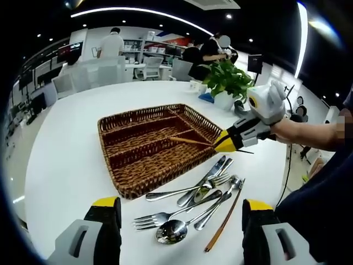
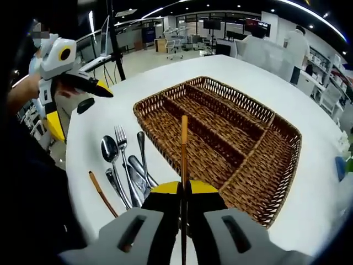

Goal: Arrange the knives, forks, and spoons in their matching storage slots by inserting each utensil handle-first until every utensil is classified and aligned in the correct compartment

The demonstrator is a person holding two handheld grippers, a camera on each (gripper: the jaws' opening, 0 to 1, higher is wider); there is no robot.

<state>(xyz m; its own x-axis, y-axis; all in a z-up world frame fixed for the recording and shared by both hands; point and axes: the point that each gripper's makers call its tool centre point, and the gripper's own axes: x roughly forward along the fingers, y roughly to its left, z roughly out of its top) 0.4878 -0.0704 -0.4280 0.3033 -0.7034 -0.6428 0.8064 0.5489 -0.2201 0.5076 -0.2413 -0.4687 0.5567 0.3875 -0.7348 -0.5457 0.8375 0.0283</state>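
Note:
A brown wicker tray [image 1: 138,149] with several bare compartments lies on the white table. My right gripper [image 2: 184,189] is shut on a thin wooden chopstick [image 2: 184,146], whose far end reaches over the tray's [image 2: 231,132] near rim along a divider. In the left gripper view, that gripper [image 1: 226,144] and chopstick [image 1: 190,141] come in from the right. Beside the tray lies a pile of steel forks [image 1: 157,219], spoons [image 1: 172,231] and knives [image 1: 207,178], plus a second chopstick [image 1: 223,223]. My left gripper [image 1: 181,203] hangs open above this pile, holding nothing.
A potted plant [image 1: 229,80] in a white pot stands at the table's far side. A small black object [image 2: 85,105] lies near the table edge. A person's forearm [image 1: 309,135] reaches in from the right. Chairs, desks and people fill the room behind.

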